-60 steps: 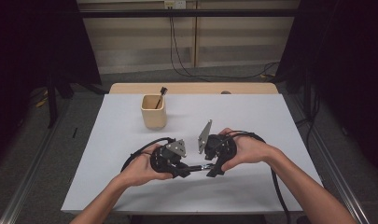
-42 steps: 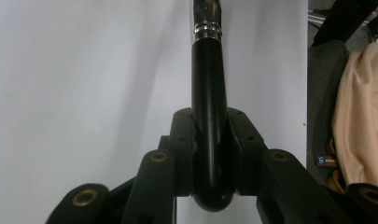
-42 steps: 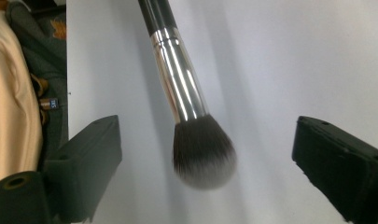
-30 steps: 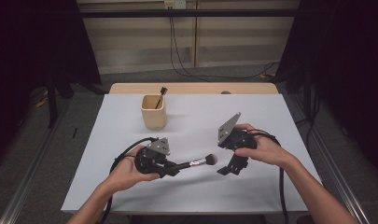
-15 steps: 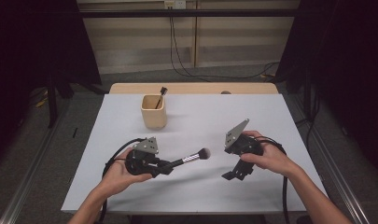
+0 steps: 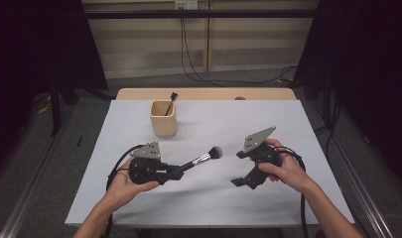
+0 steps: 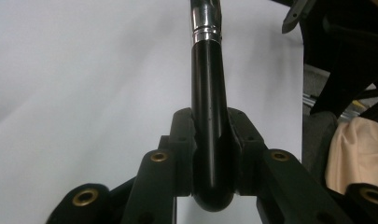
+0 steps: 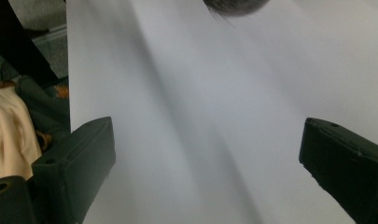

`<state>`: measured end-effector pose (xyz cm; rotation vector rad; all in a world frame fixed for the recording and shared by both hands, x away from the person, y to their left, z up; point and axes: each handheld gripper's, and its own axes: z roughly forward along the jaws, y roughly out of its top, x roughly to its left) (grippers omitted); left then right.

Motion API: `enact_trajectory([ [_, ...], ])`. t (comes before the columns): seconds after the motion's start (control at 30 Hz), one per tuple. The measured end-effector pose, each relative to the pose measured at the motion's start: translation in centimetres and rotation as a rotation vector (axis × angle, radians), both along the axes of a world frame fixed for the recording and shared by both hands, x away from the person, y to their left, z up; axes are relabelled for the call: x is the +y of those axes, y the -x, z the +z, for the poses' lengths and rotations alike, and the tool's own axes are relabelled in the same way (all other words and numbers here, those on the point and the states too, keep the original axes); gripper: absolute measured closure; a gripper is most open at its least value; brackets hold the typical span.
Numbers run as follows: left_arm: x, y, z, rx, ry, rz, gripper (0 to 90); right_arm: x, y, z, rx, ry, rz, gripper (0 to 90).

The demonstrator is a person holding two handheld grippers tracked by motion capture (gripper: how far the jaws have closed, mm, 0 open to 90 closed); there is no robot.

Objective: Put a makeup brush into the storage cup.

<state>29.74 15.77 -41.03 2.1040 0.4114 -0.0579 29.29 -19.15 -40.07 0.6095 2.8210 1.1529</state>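
Midway over the white table (image 6: 288, 124): gripping a makeup brush (image 6: 201, 159) by its black handle, with the left gripper (image 6: 174, 171) and its two jaws pressing on either side of the rounded handle end, as seen close up in the left gripper view (image 7: 210, 154). Pointing the brush up and to the right in the high view, silver ferrule and soft pale bristle head hanging above the tabletop between the two hands, touching nothing else. Resting lightly on the table, well apart from the brush, the right gripper (image 6: 243, 182), jaws standing wide with nothing but bare table between them, plain in the right gripper view (image 8: 205, 158); dark bristles (image 8: 235, 5) just peeking in at that view's top edge. Standing upright toward the far side of the table, a tan cup (image 6: 164, 119), holding a second, smaller brush (image 6: 170, 101) that is leaning against its rim, well clear of both hands. Trailing back from each gripper toward the near edge, a black cable (image 6: 118, 163). Rising from the top of each gripper, a grey three-cornered plate (image 6: 259, 139). Lying beyond the table, a grey floor with dark curtains to either side.
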Motion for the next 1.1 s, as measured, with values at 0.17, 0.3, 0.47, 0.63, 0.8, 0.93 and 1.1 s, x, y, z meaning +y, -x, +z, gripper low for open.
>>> enact_trajectory([
  [0.17, 0.1, 0.1, 0.2, -0.022, 0.054, 0.021, 74.5, 0.2, 0.4, 0.0, -0.011, -0.066, 0.016, 2.9],
  [0.3, 0.1, 0.1, 0.3, -0.026, 0.109, 0.033, 74.5, 0.6, 0.9, -0.4, -0.095, -0.154, 0.042, 4.1],
  [0.47, 0.1, 0.3, 0.4, -0.032, 0.155, 0.031, 74.5, 1.1, 1.3, -0.4, -0.113, -0.224, 0.001, 3.7],
  [0.63, -0.1, 0.4, 0.5, -0.042, 0.198, 0.04, 74.5, 1.3, 1.4, -0.6, -0.125, -0.304, 0.004, 2.4],
  [0.8, -0.2, 0.5, 0.7, -0.049, 0.23, 0.048, 74.5, 1.6, 1.5, -0.6, -0.12, -0.375, 0.032, 2.5],
  [0.93, -0.4, 0.6, 0.9, -0.058, 0.244, 0.051, 74.5, 1.9, 1.6, -0.3, -0.096, -0.432, 0.04, 1.5],
  [1.1, -0.9, 0.6, 1.3, -0.068, 0.272, 0.053, 74.5, 1.9, 1.6, -0.1, -0.103, -0.475, 0.042, 1.2],
])
